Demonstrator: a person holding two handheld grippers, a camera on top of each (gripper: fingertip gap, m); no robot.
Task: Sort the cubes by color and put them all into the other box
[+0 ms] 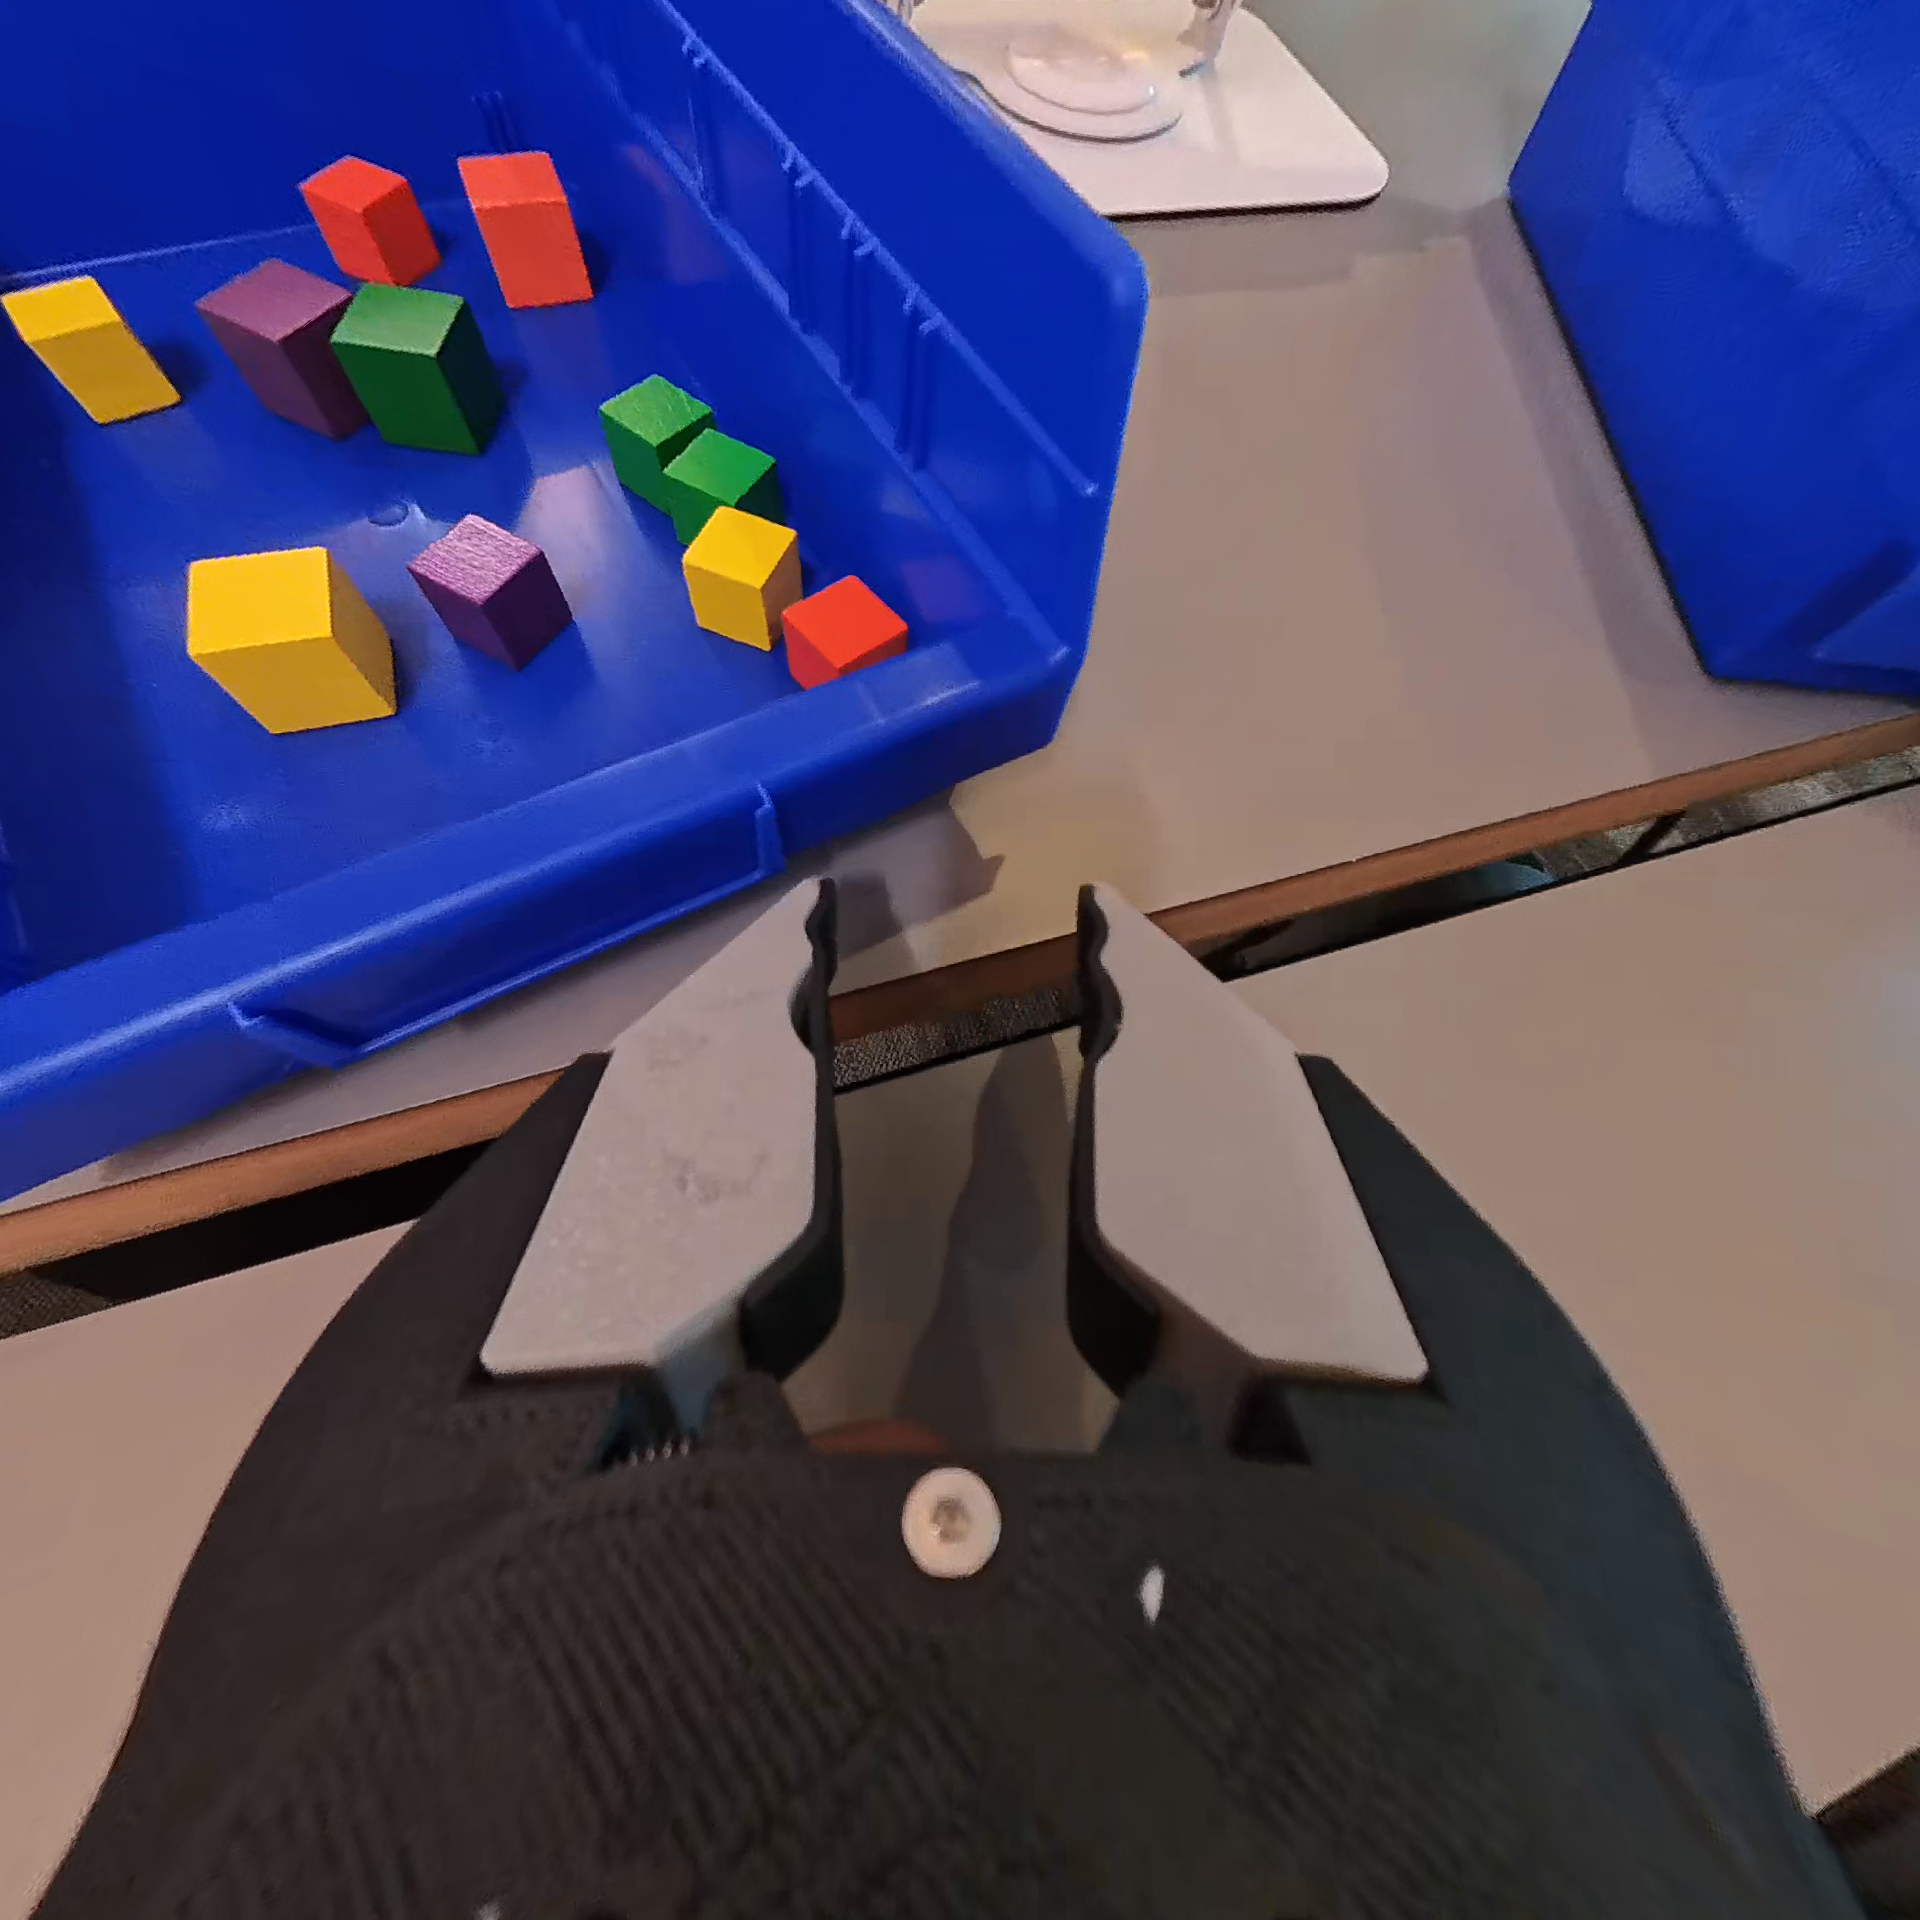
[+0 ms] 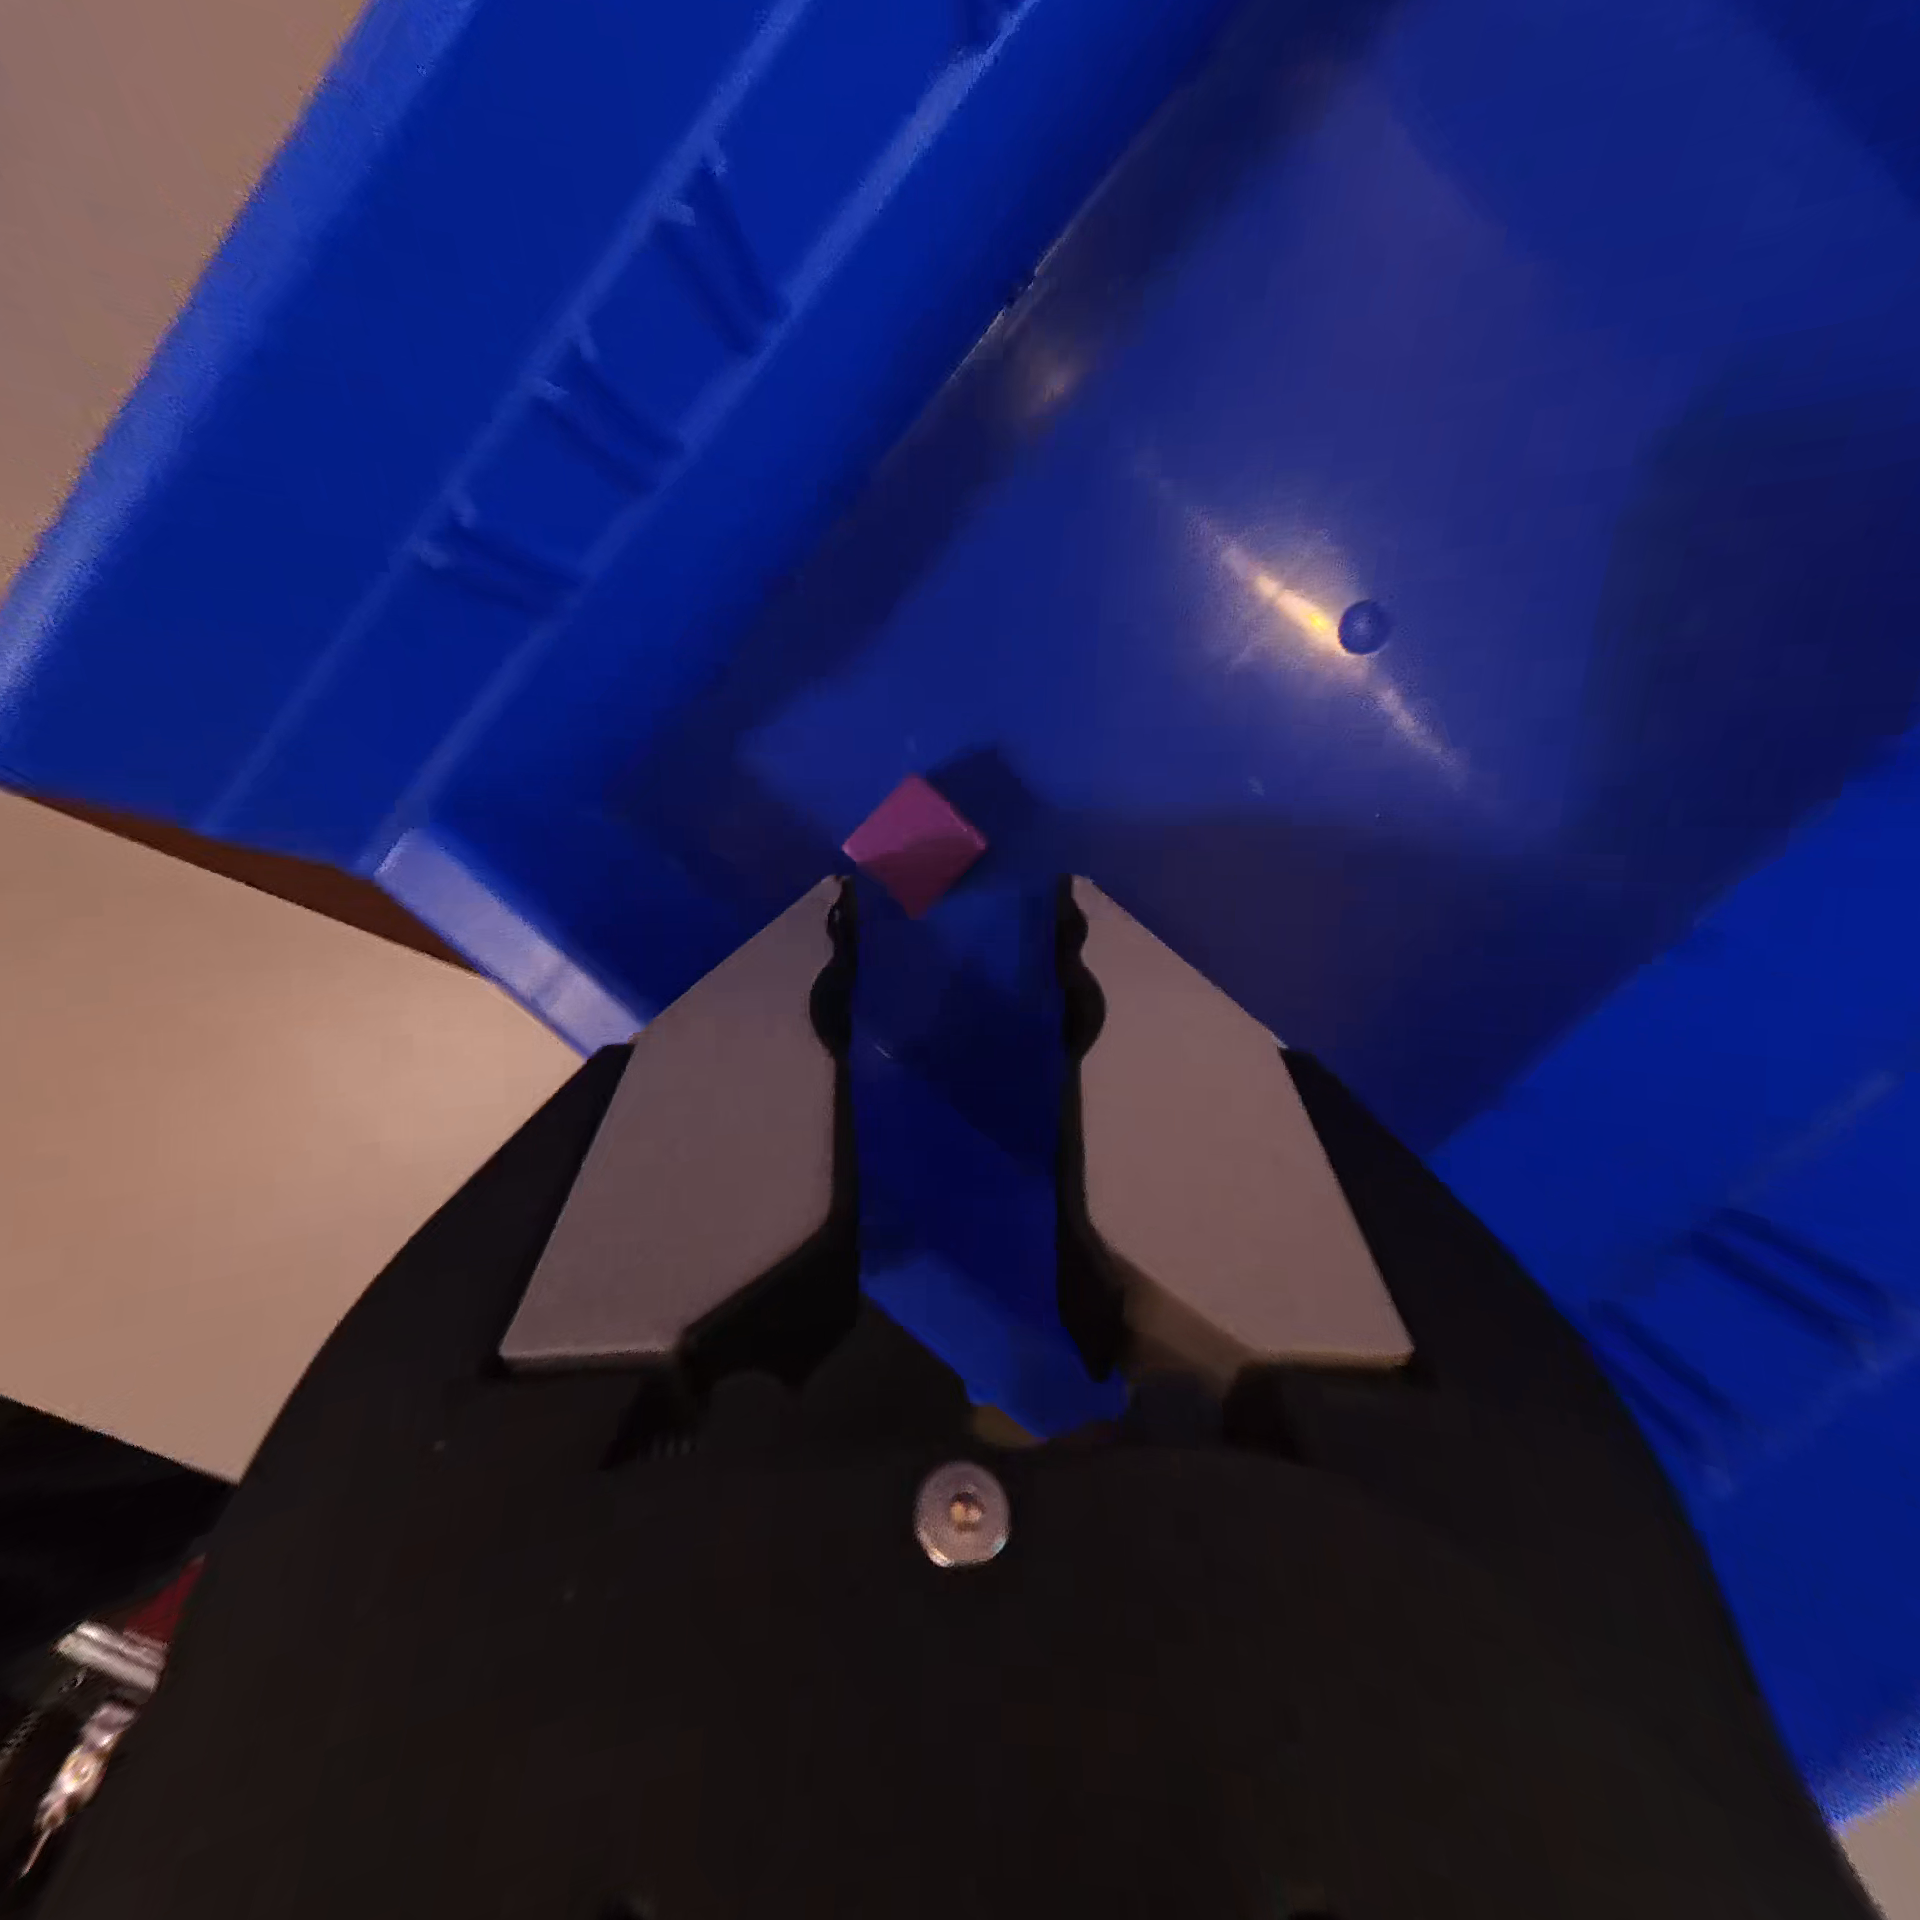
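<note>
Grey table (image 1: 1299,540), brown front edge. Left view only: blue bin (image 1: 935,343) holding red, yellow, green and purple cubes (image 1: 488,592), second bin (image 1: 1745,364) to its right, white mat (image 1: 1278,135) behind. Left gripper (image 1: 951,904) hangs off the bin's near rim, jaws apart, empty. Right view only: right gripper (image 2: 951,883) inside a blue bin (image 2: 1351,468), jaws apart, one purple cube (image 2: 912,844) loose just past the tips.

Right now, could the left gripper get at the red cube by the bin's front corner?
Probably yes. The left gripper is open and empty, the bin is open-topped, and nothing covers the red cube; a yellow cube touches it.
</note>
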